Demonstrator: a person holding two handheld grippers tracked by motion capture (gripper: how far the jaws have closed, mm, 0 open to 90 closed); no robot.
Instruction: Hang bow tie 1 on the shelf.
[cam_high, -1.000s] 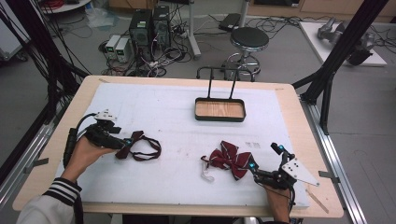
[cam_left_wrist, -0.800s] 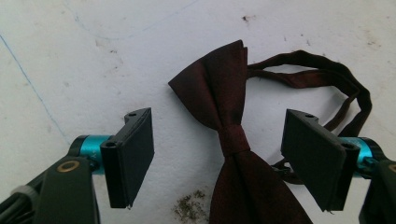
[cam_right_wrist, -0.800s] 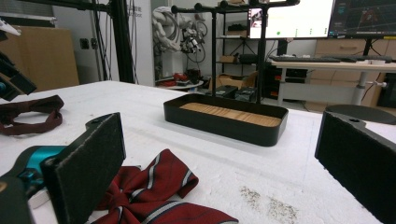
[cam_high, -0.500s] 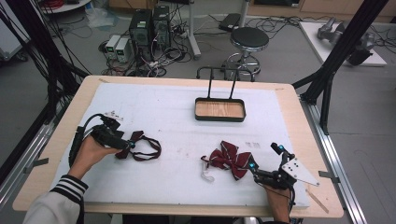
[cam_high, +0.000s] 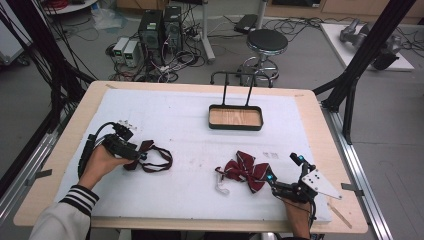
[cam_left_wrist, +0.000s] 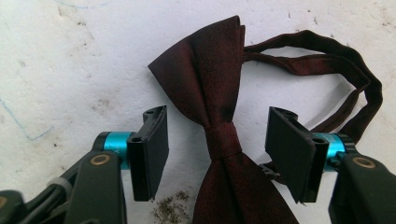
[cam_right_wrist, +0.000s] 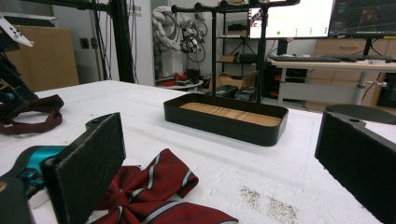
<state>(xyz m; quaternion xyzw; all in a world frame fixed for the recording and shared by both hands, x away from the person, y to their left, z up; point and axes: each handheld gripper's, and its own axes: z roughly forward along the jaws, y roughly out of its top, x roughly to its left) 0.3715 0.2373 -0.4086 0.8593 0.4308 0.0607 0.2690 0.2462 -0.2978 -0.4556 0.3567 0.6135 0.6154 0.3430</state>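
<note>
Spreading across most of the wooden table (cam_high: 320, 107) is a white foam sheet (cam_high: 190, 135). Black tray (cam_high: 235, 118) with a wood-lined floor sits toward the far middle of the sheet, two thin black posts rising from its back edge. Striped red bow tie (cam_high: 246, 171) lies at the near right, well apart from the tray. Dark maroon bow tie (cam_left_wrist: 219, 116) lies flat at the near left, its strap looped out toward the sheet's middle.

Left gripper (cam_left_wrist: 219, 151), held low over the sheet, straddles the maroon tie's centre knot. Its jaws have just been closing, with the knot between them; both pads (cam_left_wrist: 156, 149) stand clear of the cloth, bare foam showing on each side. Nothing grasped yet.

Right gripper (cam_high: 285, 166) rests near the sheet's front right edge, beside the striped tie. Jaws spread wide, released, holding nothing; the striped tie lies just beside one pad.
</note>
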